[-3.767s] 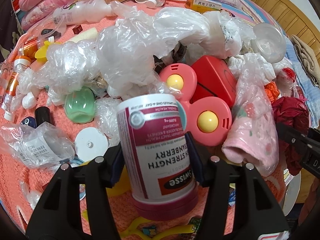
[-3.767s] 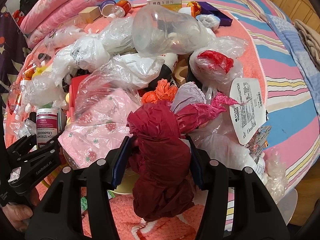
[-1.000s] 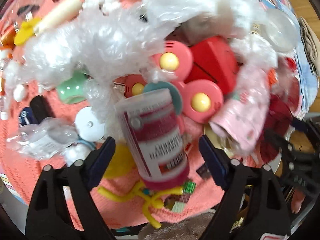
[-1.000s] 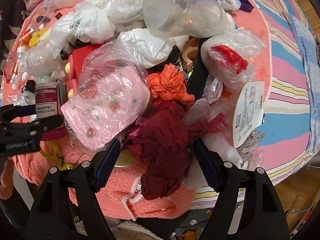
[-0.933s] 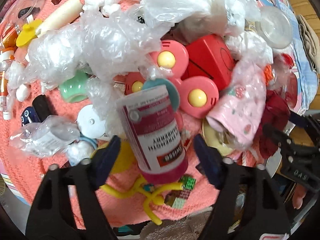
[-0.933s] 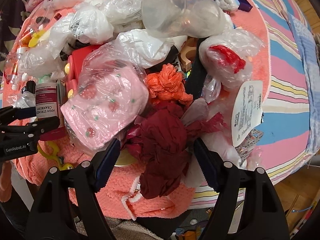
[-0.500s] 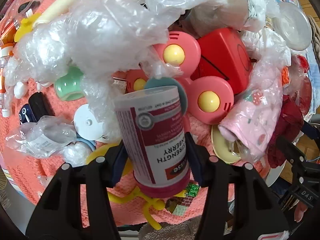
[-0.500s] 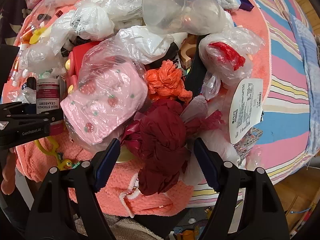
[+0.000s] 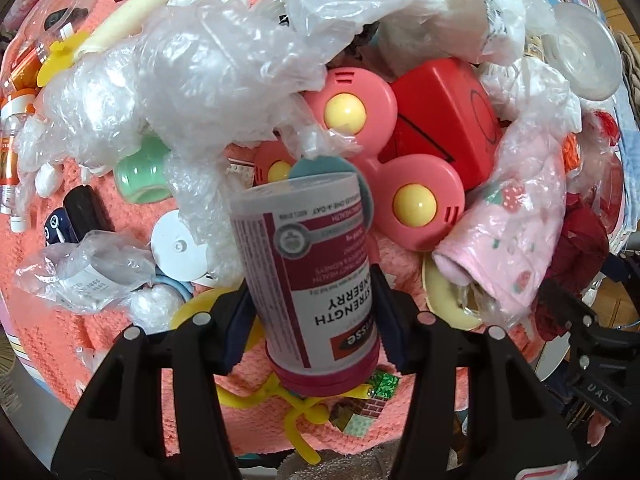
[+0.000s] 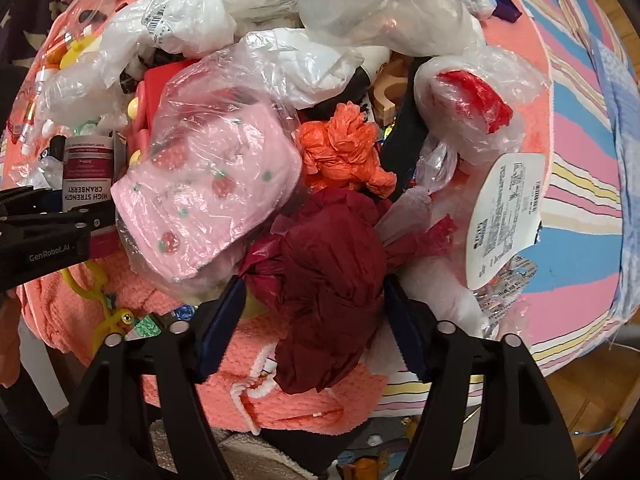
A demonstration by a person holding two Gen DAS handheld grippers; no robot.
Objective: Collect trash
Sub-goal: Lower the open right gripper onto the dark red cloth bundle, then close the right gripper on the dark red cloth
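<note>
A supplement bottle (image 9: pixel 308 264) with a maroon and white cranberry label is held upside down, cap toward me, in my left gripper (image 9: pixel 312 312), which is shut on its sides. It hangs over the near edge of the coral blanket (image 9: pixel 60 312). The right wrist view shows the same bottle (image 10: pixel 88 176) at the far left. A crumpled dark red plastic bag (image 10: pixel 328 272) lies on the pile's near edge between the fingers of my right gripper (image 10: pixel 314 312). That gripper is open, with its pads close beside the bag.
Clear plastic bags (image 9: pixel 192 80), a pink three-lobed toy (image 9: pixel 384 168) and a red box (image 9: pixel 440 116) crowd the bed. A bagged pink strawberry cloth (image 10: pixel 208 184), an orange crumpled bag (image 10: pixel 344 148) and a white label (image 10: pixel 504 216) ring the red bag. Floor lies below the striped bed's edge (image 10: pixel 580 320).
My left gripper, open around the bottle a second ago, has shut on it again and now holds it. The right fingers, spread wide around the red bag, have narrowed slightly.
</note>
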